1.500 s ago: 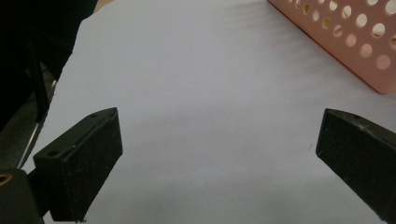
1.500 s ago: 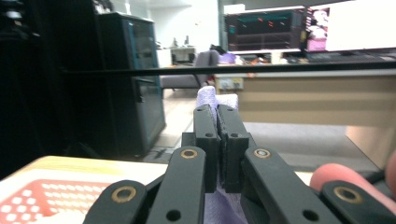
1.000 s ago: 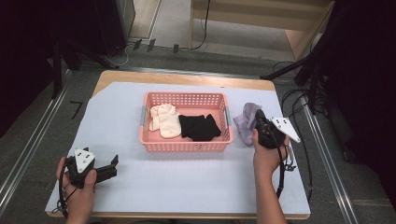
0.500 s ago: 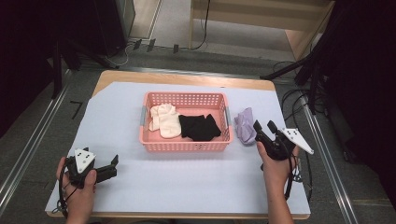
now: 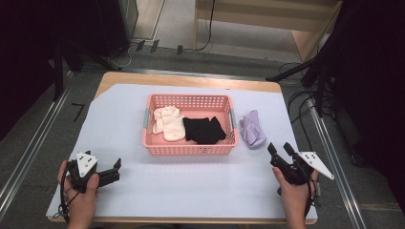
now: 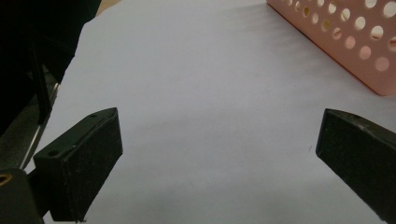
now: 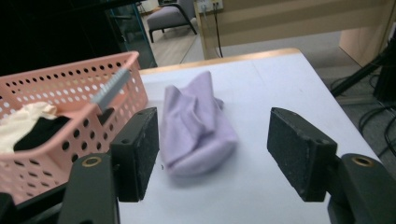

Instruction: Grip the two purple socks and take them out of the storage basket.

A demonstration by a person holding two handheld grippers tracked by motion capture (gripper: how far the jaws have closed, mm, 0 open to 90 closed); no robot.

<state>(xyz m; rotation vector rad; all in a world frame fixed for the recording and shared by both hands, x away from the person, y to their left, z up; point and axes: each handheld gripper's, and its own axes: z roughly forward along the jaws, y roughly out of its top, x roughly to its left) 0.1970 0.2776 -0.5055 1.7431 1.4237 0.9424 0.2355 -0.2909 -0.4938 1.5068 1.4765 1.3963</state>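
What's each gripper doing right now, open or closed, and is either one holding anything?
Left gripper: open, holding nothing.
Right gripper: open, jaws just been opening, holding nothing; purple cloth lies on the table beyond it.

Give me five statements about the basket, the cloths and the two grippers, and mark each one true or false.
1. The purple cloth lies inside the pink basket. False: it lies on the table to the right of the basket.
2. The basket holds a cream cloth and a black cloth. True.
3. The right gripper is clamped on the purple cloth. False: its jaws have just been opening and stand apart, with the cloth lying beyond them on the table.
4. The left gripper has open jaws with nothing between them. True.
5. The black cloth lies on the table outside the basket. False: it is in the basket, beside the cream cloth.
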